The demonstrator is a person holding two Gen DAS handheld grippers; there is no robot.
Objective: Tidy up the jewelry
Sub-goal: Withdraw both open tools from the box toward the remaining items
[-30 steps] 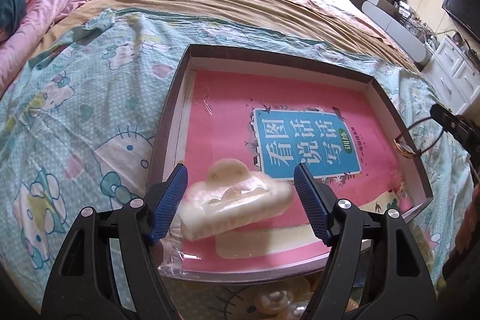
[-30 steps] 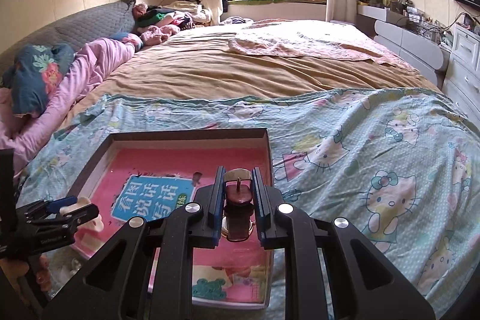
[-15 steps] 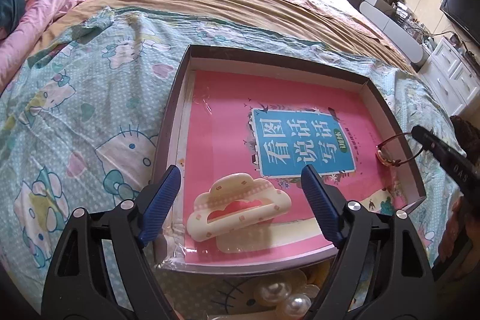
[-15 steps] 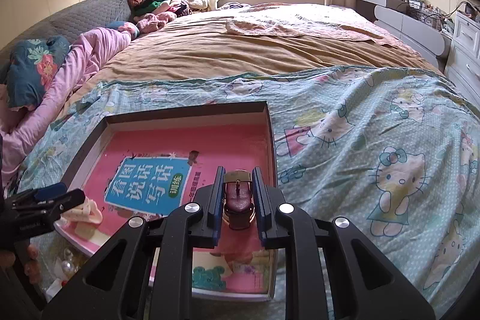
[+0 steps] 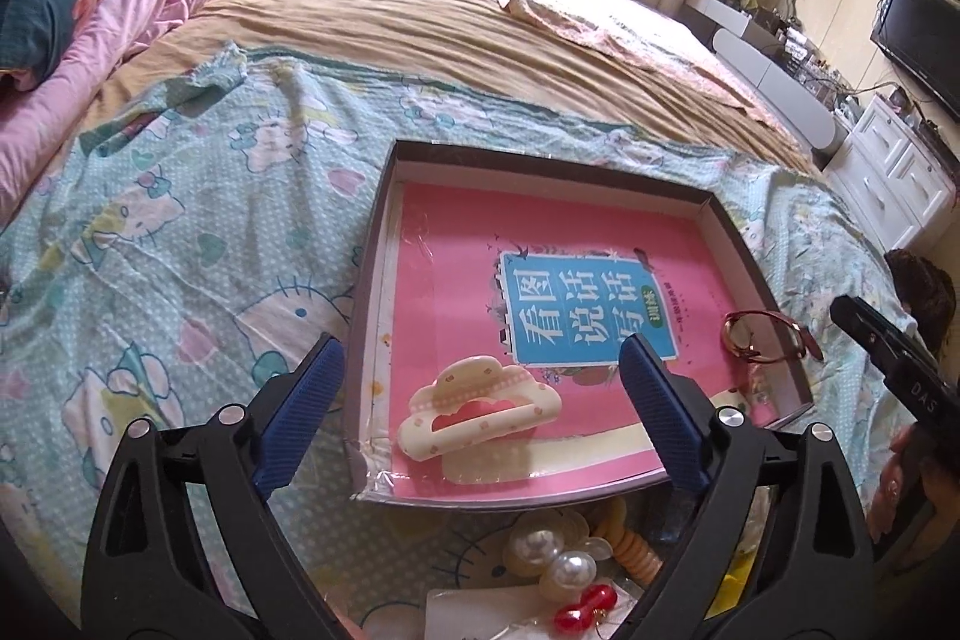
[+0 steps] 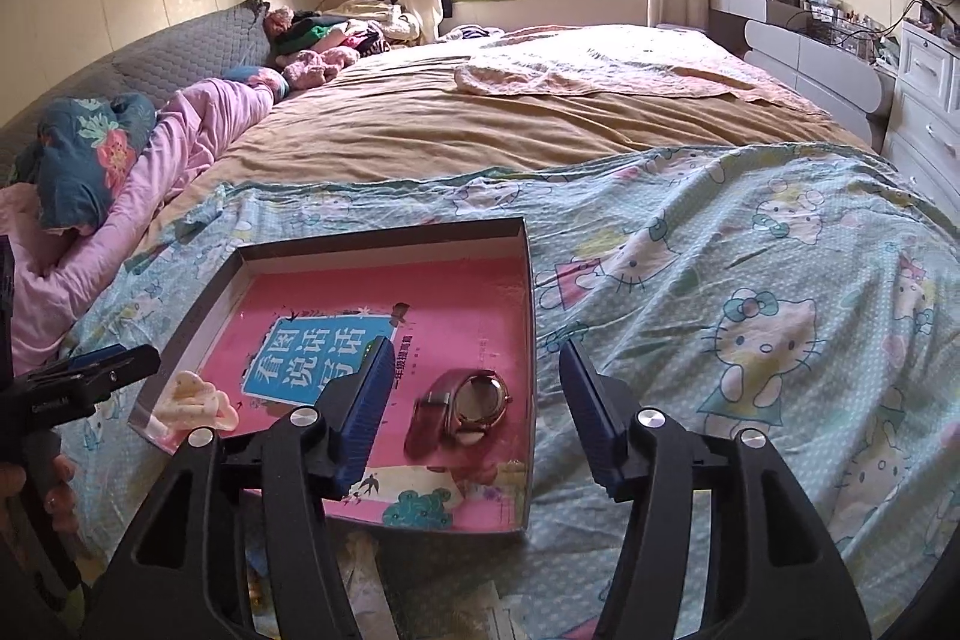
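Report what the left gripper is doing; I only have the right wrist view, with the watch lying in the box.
Observer: The left gripper is open, its jaws wide apart on either side of the cream hair clip.
Operator: Confirm the clip is set down.
Observer: It lies on the pink book inside the box, touching neither jaw.
Operator: List what sits outside the box.
Observer: Pearl pieces, an orange ribbed piece and a red beaded piece lie on the sheet just before the box's near edge.
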